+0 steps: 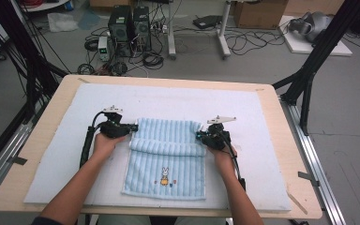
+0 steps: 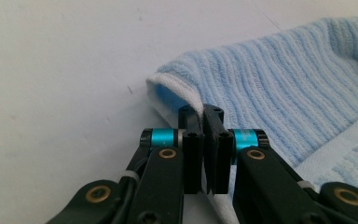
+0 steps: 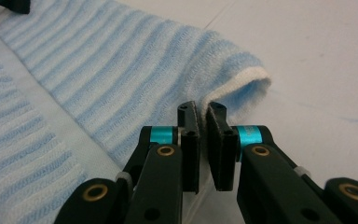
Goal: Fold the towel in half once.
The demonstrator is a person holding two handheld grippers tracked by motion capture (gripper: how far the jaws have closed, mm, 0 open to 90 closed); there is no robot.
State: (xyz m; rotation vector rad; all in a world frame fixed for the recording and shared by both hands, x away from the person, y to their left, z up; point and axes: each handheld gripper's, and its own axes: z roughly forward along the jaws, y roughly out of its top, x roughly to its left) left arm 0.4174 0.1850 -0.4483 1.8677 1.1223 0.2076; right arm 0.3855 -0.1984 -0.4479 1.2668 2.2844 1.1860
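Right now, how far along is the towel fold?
Done: the far edge of the towel is lifted and brought back toward the person, leaving a rolled crease across the middle. In hand: left claw and right claw each pinch a corner of that edge. Left: lay it down over the near half with the rabbit, then release.

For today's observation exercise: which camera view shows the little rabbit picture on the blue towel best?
The high view: the rabbit picture sits near the front edge of the towel. The two gripper views show striped cloth at the pinched corners.
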